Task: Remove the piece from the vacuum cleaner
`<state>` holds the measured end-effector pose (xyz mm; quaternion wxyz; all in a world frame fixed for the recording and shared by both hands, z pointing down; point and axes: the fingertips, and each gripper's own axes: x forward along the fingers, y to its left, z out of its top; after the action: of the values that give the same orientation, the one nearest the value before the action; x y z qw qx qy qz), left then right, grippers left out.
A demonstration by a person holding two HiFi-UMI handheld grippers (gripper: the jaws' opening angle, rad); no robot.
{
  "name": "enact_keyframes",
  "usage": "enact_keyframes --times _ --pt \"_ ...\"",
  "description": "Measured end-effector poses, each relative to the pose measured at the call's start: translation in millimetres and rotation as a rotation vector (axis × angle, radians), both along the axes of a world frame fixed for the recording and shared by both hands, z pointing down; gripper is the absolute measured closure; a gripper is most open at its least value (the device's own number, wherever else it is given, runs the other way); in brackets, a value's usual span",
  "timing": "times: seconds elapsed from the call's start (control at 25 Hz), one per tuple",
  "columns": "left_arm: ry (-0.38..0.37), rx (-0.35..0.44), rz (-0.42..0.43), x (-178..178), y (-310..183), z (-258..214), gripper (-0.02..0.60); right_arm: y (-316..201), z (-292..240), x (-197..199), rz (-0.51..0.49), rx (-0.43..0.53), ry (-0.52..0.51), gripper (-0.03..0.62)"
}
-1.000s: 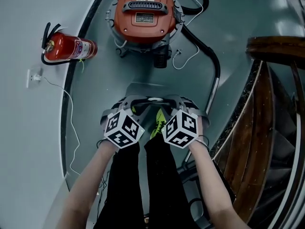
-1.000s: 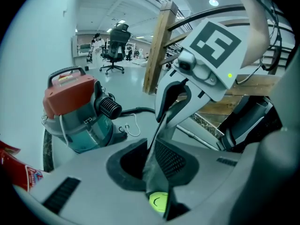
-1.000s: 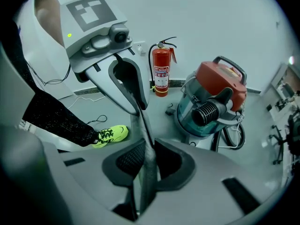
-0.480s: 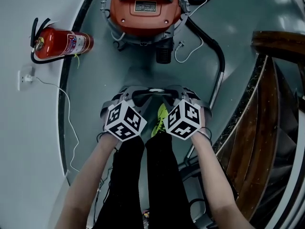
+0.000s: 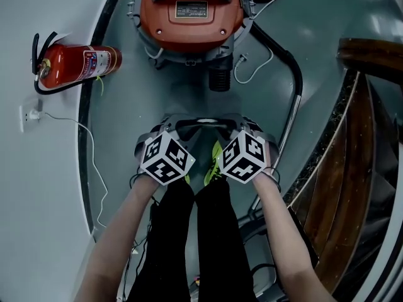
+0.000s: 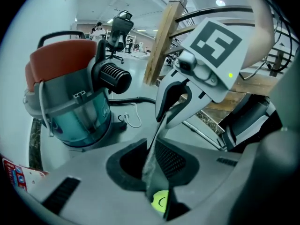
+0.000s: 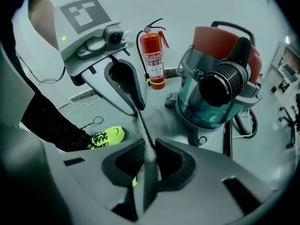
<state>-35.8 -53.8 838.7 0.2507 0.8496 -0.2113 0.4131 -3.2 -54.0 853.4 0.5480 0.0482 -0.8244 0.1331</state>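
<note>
While the vacuum cleaner (image 5: 191, 11) stands ahead, left gripper (image 6: 152, 150) and right gripper (image 7: 149, 156) (both near-closed) pinch a thin piece (image 6: 158, 128).

Your floor (image 5: 340, 36) is grey and shiny. A red fire extinguisher (image 5: 72, 63) stands by the left wall (image 5: 38, 200); wooden stairs (image 5: 352, 187) curve right.

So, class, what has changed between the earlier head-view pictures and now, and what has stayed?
The person has bent lower: the vacuum cleaner looks larger and sits higher in the head view, and the fire extinguisher has slid left. The left gripper and right gripper came down too. Nothing was gripped or released. Unchanged: both grippers shut, empty, side by side, short of the vacuum cleaner.
</note>
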Motion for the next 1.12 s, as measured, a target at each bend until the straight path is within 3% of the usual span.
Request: enact_keyframes --times 0.76,0.96,1.12 --pt "-0.054 -0.039 0.052 2 8 28 0.500 9 24 1 0.060 -0.116 -0.016 0.509" --pt "-0.056 -0.048 0.086 5 18 30 0.436 16 24 1 0.095 -0.157 -0.030 0.485" --pt "-0.062 -0.076 0.092 3 29 33 0.423 23 26 4 0.104 -0.187 -0.021 0.482"
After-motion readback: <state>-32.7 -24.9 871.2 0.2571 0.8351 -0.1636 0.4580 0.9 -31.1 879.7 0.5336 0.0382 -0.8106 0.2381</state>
